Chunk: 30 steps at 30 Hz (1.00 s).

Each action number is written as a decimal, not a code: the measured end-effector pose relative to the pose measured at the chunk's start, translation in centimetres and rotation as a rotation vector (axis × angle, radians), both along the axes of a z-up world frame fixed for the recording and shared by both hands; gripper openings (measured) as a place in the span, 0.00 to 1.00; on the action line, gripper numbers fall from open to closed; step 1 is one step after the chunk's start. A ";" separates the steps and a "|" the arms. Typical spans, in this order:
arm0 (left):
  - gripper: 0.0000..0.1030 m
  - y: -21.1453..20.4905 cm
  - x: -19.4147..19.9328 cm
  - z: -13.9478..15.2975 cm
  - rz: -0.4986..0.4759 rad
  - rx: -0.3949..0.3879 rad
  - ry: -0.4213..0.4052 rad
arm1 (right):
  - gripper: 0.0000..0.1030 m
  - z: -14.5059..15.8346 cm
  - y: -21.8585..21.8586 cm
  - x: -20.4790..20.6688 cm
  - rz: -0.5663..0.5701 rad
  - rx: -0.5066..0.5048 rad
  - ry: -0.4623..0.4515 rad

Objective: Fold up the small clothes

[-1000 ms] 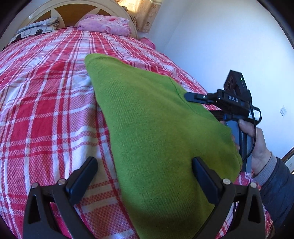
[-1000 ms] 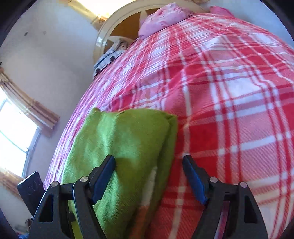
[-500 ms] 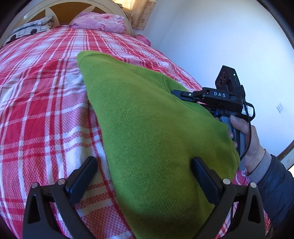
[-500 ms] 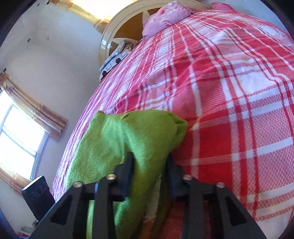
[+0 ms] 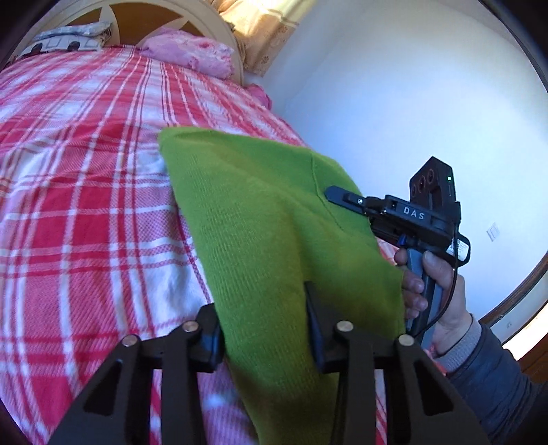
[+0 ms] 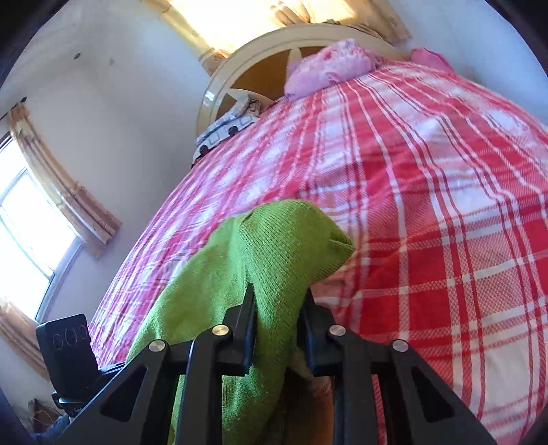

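Left gripper: jaws drawn in on the near edge of the green knit garment, cloth bunched between the fingers and spilling past them toward me. I read this as a clamp on the near left corner region, taken so the edge can be carried over in a fold rather than dragged.

Garment position: it lies on the bed, over the red-and-white checked cover, toward the bed's right edge next to the white wall. Its far corner rests flat on the cover; the near part is raised off it between my two grippers.

Long axis: runs from my near side away toward the headboard, slightly angled to the left at the far end. The far end is a straight, squared edge, so the piece appears already doubled at least once. Which end is hem or neck I cannot tell.

Right gripper: jaws pressed together on a thick fold of the same garment, green knit standing up in a hump ahead of the fingertips. In the left view its finger lies on top of the cloth at the right side, my right hand on the handle below. Judgement: both near corners are held level so the near edge can travel as one line toward the far edge
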<state>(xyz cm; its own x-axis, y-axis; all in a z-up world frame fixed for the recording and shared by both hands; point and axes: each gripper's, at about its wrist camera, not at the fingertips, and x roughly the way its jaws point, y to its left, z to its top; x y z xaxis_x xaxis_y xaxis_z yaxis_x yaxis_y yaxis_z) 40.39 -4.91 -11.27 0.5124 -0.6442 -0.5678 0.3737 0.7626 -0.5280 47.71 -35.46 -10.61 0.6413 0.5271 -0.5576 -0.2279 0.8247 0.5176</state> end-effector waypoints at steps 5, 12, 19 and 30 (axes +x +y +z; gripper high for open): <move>0.37 2.0 -3.8 2.6 0.008 0.018 -0.069 | 0.22 1.7 2.4 -2.5 0.036 0.043 -0.028; 0.37 6.2 -9.4 3.8 0.070 0.066 -0.106 | 0.22 2.4 8.4 -5.4 0.131 0.115 -0.036; 0.37 10.8 -14.5 4.1 0.160 0.126 -0.128 | 0.22 2.2 15.8 -7.5 0.253 0.138 -0.026; 0.37 17.1 -21.5 3.7 0.291 0.149 -0.136 | 0.22 1.7 26.5 -10.1 0.416 0.154 -0.008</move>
<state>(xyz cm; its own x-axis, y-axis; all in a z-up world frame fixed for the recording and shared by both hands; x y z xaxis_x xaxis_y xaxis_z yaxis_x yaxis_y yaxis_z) 18.85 12.20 -7.55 0.7396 -0.3756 -0.5585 0.1891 0.9123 -0.3631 37.64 -8.99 -8.87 0.3609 0.8179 -0.4481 -0.5283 0.5753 0.6245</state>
